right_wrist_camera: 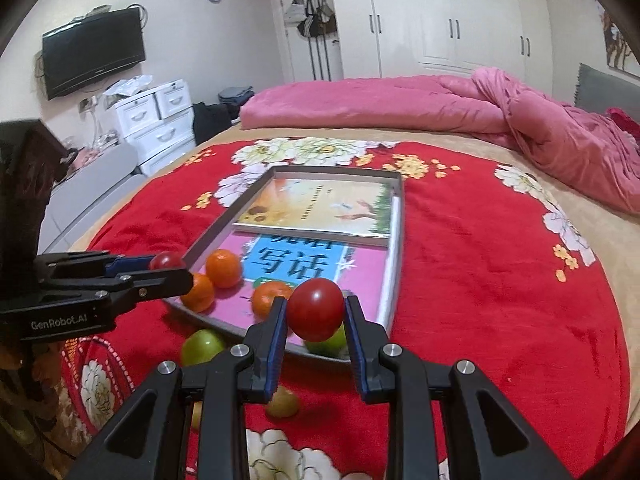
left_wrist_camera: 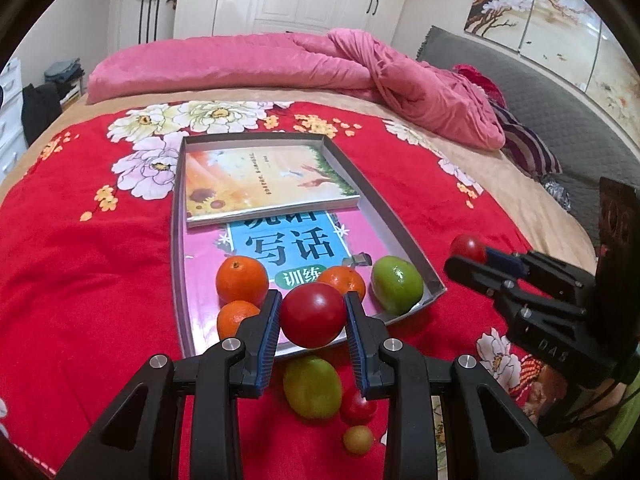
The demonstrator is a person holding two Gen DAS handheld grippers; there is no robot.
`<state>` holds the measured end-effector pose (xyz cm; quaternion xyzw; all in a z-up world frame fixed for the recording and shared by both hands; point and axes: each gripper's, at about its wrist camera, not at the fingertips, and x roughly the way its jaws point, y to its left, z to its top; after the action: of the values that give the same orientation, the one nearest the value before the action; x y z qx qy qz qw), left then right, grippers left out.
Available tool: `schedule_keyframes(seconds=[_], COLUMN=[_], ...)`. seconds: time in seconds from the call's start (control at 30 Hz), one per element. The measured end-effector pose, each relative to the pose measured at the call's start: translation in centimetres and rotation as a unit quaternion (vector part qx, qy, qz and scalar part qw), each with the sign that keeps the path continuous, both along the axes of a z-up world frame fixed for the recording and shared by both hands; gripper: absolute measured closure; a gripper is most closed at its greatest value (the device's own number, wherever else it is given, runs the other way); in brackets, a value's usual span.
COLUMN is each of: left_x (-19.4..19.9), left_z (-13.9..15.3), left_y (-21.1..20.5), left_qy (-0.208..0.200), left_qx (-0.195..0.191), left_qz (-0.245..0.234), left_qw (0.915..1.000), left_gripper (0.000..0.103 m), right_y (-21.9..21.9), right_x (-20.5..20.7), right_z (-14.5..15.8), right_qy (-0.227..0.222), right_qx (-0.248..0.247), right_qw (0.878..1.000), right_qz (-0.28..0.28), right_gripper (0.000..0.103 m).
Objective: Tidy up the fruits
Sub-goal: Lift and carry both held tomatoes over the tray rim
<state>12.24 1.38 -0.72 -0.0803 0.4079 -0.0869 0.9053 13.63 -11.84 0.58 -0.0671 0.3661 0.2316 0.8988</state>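
Note:
A grey tray (left_wrist_camera: 394, 216) lies on the red flowered blanket and holds two books, three oranges (left_wrist_camera: 242, 280) and a green fruit (left_wrist_camera: 397, 285). My left gripper (left_wrist_camera: 313, 316) is shut on a red tomato (left_wrist_camera: 313, 314) above the tray's near edge. My right gripper (right_wrist_camera: 316, 312) is shut on another red tomato (right_wrist_camera: 316, 309) above the tray's near right corner. It also shows in the left wrist view (left_wrist_camera: 468, 254). A green fruit (left_wrist_camera: 312, 386), a small red tomato (left_wrist_camera: 357, 406) and a small yellowish fruit (left_wrist_camera: 358, 439) lie on the blanket in front of the tray.
A pink duvet (left_wrist_camera: 320, 64) is heaped at the far side of the bed. A grey headboard (left_wrist_camera: 540, 92) is to the right. White drawers (right_wrist_camera: 154, 128) and a wall television (right_wrist_camera: 94, 52) stand to the left of the bed.

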Motion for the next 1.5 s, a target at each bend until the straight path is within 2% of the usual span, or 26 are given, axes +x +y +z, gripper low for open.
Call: schedule_keyframes(seconds=[0.37,0.7,1.5], left_x=[2.0,2.6,2.9], left_z=[-1.6,-3.0,-4.0], left_y=[-0.9,-1.3,-1.3], left_qy=[0.019,0.041,0.059], left_qx=[0.008,0.017,0.022], left_qz=[-0.007,-0.016,-0.020], left_qw=[0.9998,0.9989,0.9978], left_gripper=[0.071,0.071,0.071], right_y=[-1.4,-1.5,-0.7], right_x=[1.6,2.1,2.4], right_z=[-0.7,-1.6,-2.8], right_qy=[0.010,0.025,0.043], right_qx=[-0.019,-0.032,-0.047], right_qw=[0.999,0.998,0.998], right_qz=[-0.035,-0.045,-0.026], right_gripper=[0.074,0.074,0.074])
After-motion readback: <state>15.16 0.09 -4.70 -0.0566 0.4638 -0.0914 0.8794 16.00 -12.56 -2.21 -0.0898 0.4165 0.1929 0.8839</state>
